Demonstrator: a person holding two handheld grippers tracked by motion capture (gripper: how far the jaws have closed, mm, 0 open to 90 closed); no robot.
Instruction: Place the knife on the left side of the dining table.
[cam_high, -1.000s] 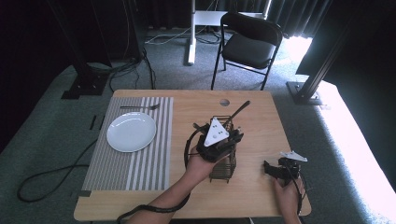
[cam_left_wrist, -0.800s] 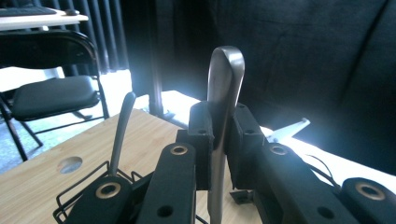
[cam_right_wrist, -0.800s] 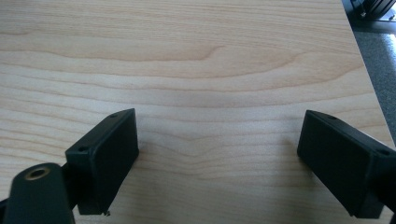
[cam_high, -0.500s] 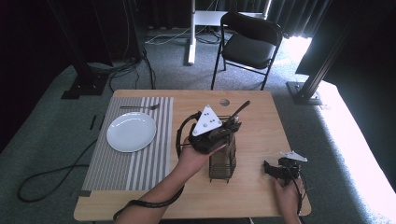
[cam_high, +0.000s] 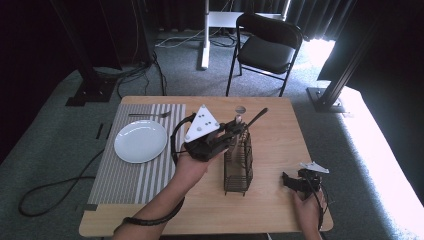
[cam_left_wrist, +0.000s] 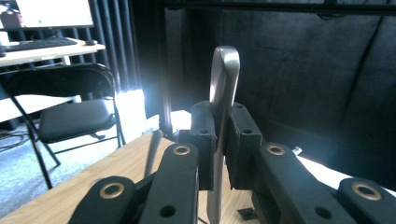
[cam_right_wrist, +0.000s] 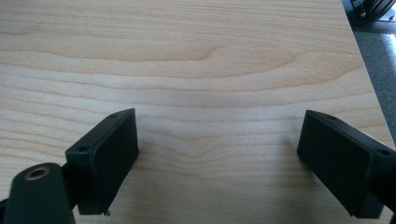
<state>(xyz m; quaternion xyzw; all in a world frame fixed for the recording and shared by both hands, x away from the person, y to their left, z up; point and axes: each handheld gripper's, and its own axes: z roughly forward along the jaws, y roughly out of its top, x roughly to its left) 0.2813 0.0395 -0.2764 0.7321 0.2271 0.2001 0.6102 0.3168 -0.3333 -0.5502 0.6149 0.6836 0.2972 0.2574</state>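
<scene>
Wooden surface (cam_high: 280, 150), dark-curtained room. Left tongs (cam_left_wrist: 219, 140) pinched on upright metal utensil handle (cam_left_wrist: 223, 84), above wire caddy (cam_high: 238, 162); best drawn straight up, clear of black utensil (cam_high: 256, 119). Right tongs (cam_right_wrist: 217, 163) spread, idle near surface edge.

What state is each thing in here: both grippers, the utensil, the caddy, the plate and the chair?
Left gripper: shut on metal utensil handle, held upright.
Right gripper: open, fingers wide apart over bare table.
Wire caddy: upright.
Plate: empty, on striped mat.
Chair: unoccupied.
</scene>
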